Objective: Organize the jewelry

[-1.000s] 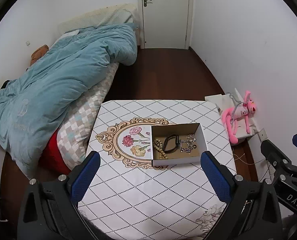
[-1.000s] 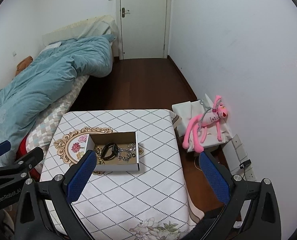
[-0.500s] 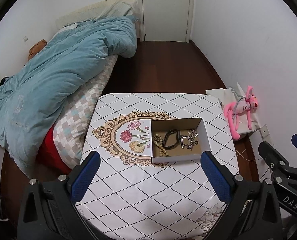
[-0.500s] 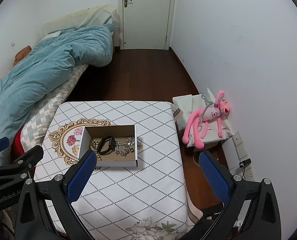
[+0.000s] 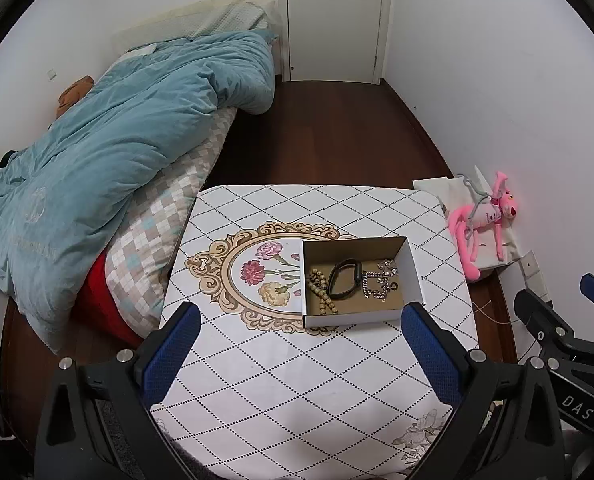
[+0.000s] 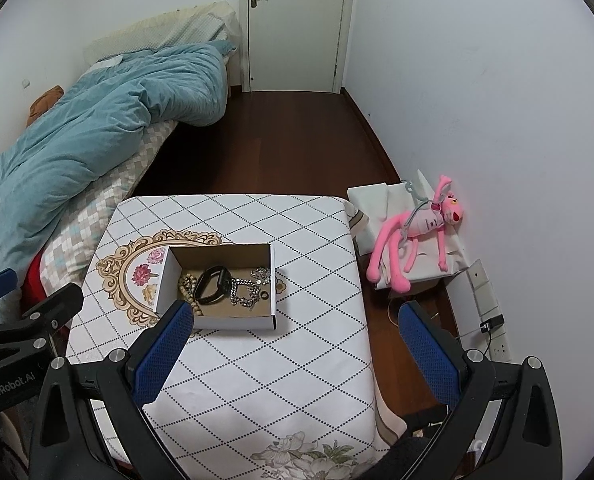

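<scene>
Blue-padded and black-framed, the left hand-held gripper (image 5: 297, 344) and the right hand-held gripper (image 6: 293, 340) both hang above the near edge of the white, diamond-patterned surface (image 5: 297, 400), each with its fingers spread wide apart and nothing between them. Neither touches anything.

Farther in, near the middle of the surface and toward its right edge, stands the open brown cardboard box with white outer walls (image 5: 353, 322). All the jewelry in sight lies inside it: a string of tan wooden beads (image 5: 320, 294) along the left wall, a black oval band (image 5: 344, 285) just beside it, a silver chain bracelet (image 5: 379, 286) toward the right, and a small dark ring (image 5: 395, 287) close to the chain. The pieces lie loosely, some touching. No jewelry shows on the surface outside the box.

This fits either pieces already gathered into the box or pieces waiting to be sorted from it; the views do not settle which. Any pick among them would call for a narrow, careful pinch, since they crowd together.
</scene>
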